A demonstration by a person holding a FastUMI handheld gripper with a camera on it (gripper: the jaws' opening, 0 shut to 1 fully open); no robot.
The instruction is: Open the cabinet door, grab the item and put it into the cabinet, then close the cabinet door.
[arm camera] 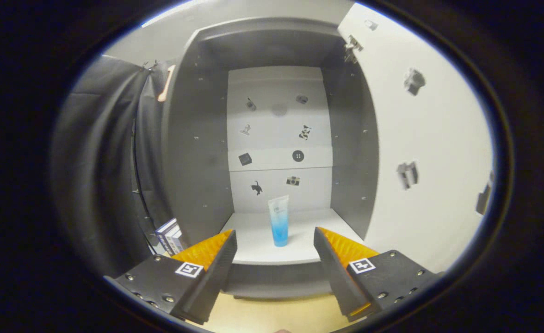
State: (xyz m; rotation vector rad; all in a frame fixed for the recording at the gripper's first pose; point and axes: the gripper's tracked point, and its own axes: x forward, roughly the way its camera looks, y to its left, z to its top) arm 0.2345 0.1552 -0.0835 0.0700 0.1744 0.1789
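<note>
A grey cabinet (198, 138) stands open ahead, its white door (420, 138) swung out to the right. A blue and clear tube (279, 221) stands upright, cap down, on the cabinet's white bottom shelf (258, 243), beyond my fingers. My gripper (274, 243) is open just outside the cabinet's front edge, with nothing between its fingers. The tube lines up with the gap between them but lies farther in.
The cabinet's white back wall (279, 138) carries several small dark stickers. A small box (169, 236) lies low beside the cabinet's left side, against the black cloth wall (101, 162). A wooden tabletop (276, 314) lies below my fingers.
</note>
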